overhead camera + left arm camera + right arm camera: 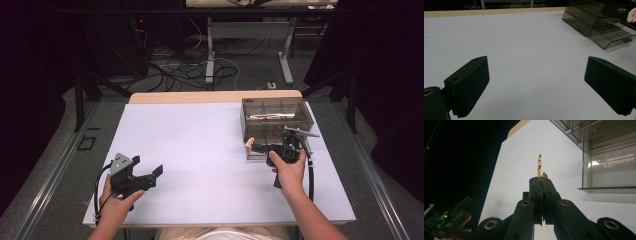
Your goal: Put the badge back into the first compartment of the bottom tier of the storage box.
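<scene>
Left hand-held gripper (150, 176): nearest the person, low on the left of the white tabletop (200, 150). Its two black jaws stand wide apart with only bare surface between them in the left gripper view. It holds nothing and seems parked out of the way while the other hand works.

Left hand (117, 200): wrapped around the body of that gripper, forearm entering from the bottom edge.

Right hand-held gripper (541, 179): on the right side of the tabletop, pointing left across the front of the box. Its jaws are pressed fully together, pinching the end of a small gold-coloured piece.

Gold piece (539, 166): thin and narrow, standing out past the jaw tips, with a tiny rounded bit beside its base. It looks like a small item of jewellery; what exactly it is I cannot tell. From above it shows as a pale speck at the jaw tips, just in front of the box's left front corner. A tight pinch at one end likely keeps so slight a thing from slipping.

Right hand (287, 167): grips the handle, cable trailing back toward the person.

Smoky clear box (276, 117): farther back on the right, a lidded organiser with compartments and a lower tray drawn out toward the person, probably so its contents can be reached.

Beyond the tabletop: dark floor with tangled cables (185, 70) and table legs.
</scene>
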{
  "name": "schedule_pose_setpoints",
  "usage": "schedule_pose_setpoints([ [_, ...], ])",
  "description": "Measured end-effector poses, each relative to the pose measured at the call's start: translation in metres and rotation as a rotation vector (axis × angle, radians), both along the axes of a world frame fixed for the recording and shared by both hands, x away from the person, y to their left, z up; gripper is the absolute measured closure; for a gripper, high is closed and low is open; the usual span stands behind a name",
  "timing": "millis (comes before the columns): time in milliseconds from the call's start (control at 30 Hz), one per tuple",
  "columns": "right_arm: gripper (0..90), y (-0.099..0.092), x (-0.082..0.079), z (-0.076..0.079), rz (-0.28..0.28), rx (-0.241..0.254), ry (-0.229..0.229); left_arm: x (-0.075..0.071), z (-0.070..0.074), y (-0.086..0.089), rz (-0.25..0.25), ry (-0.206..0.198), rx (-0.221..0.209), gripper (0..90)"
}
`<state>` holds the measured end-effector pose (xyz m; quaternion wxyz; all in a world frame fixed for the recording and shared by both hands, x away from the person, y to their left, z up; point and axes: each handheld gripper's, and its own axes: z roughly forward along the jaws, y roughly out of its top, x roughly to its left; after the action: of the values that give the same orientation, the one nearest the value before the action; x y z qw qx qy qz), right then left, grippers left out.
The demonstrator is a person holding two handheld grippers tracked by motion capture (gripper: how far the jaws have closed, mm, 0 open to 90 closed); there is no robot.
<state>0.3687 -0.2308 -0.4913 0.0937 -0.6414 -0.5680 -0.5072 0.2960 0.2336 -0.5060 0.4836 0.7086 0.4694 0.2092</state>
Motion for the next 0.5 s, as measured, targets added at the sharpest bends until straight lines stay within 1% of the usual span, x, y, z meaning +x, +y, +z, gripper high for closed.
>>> schedule_pose_setpoints([
  [33, 88.5, -0.0008, 0.0, 0.0004, 0.0, -0.003, -0.001, 0.0001, -0.0001, 0.0, 0.0, -0.001, 0.0, 5.8],
  [67, 88.4, -0.0015, 0.0, 0.0014, 0.001, -0.008, 0.01, 0.0002, -0.0002, 0.0, 0.001, -0.001, -0.001, 5.8],
  [167, 88.5, -0.0028, 0.0005, 0.001, -0.008, -0.027, 0.003, 0.0003, -0.0003, 0.0001, 0.001, 0.0, -0.001, 5.8],
  [200, 88.5, -0.0032, 0.0008, 0.0008, -0.008, -0.025, 0.0, 0.0002, -0.0002, 0.0001, 0.0, -0.001, -0.001, 5.8],
  [233, 88.5, -0.004, 0.0011, 0.0, -0.01, -0.047, -0.01, 0.0001, -0.0001, 0.0002, -0.001, 0.0, 0.0, 5.8],
  [267, 88.4, -0.0046, 0.0011, 0.0001, -0.011, -0.06, -0.011, 0.0, 0.0001, 0.0003, -0.001, 0.001, 0.0, 5.8],
  [300, 88.5, -0.0039, 0.0014, -0.0009, -0.031, -0.056, -0.027, -0.0001, 0.0001, 0.0003, 0.0, 0.001, -0.001, 5.8],
  [333, 88.5, -0.0047, 0.0014, -0.0014, -0.034, -0.064, -0.029, -0.0001, 0.0001, 0.0004, -0.001, 0.002, 0.0, 5.8],
  [367, 88.4, -0.0058, 0.0014, -0.0013, -0.032, -0.063, -0.021, 0.0, 0.0001, 0.0004, 0.0, 0.002, -0.001, 5.8],
  [433, 88.5, -0.0073, 0.0019, -0.003, -0.037, -0.077, -0.032, 0.0001, 0.0, 0.0004, -0.001, 0.001, 0.0, 5.8],
  [467, 88.5, -0.0074, 0.0023, -0.0033, -0.043, -0.074, -0.031, 0.0001, 0.0, 0.0003, -0.001, 0.001, 0.0, 5.8],
  [500, 88.5, -0.0085, 0.0024, -0.0034, -0.036, -0.077, -0.027, 0.0001, 0.0, 0.0003, -0.002, 0.0, 0.0, 5.8],
])
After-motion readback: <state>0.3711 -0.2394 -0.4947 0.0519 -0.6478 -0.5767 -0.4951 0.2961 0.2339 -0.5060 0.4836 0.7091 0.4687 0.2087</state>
